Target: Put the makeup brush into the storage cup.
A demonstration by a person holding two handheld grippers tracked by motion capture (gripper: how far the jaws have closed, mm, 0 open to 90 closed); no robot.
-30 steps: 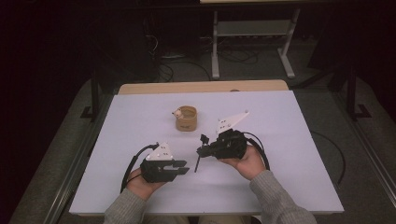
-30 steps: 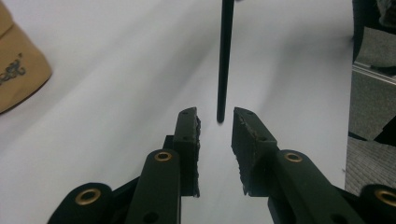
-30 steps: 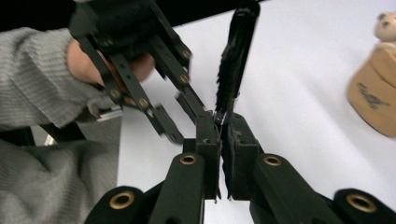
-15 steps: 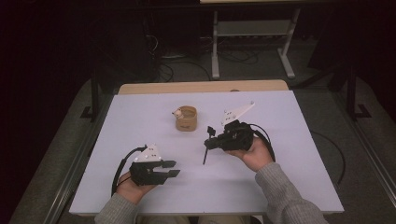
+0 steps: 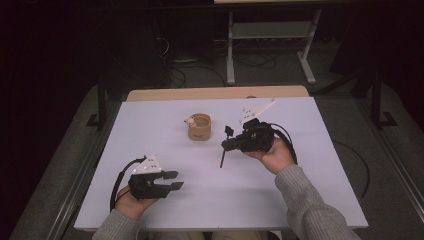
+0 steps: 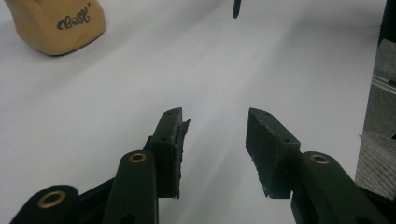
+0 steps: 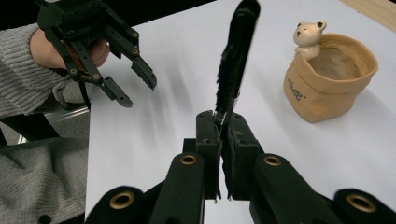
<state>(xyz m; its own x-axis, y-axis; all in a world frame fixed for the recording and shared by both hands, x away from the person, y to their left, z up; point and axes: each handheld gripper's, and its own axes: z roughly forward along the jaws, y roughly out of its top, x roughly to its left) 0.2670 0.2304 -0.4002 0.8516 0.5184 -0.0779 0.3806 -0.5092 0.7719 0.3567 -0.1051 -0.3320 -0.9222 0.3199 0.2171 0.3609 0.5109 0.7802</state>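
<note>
Two grippers work over the white table (image 5: pixel 310 200): the right gripper (image 7: pixel 223 122) has its jaws clamped on a slim black pen (image 7: pixel 236 51), which juts past its tips, a tan bear-trimmed pouch (image 5: pixel 199 126) just beyond; the left gripper (image 6: pixel 214 140), well apart, has its jaws spread and empty.

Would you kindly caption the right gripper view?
Right claw clamps a black pen beside a tan bear pot.

Black two-jaw left gripper (image 5: pixel 172 180) and right gripper (image 5: pixel 228 143); brass-ringed pivots, white top plates, black cables; grey knit sleeves (image 5: pixel 309 210)
</note>
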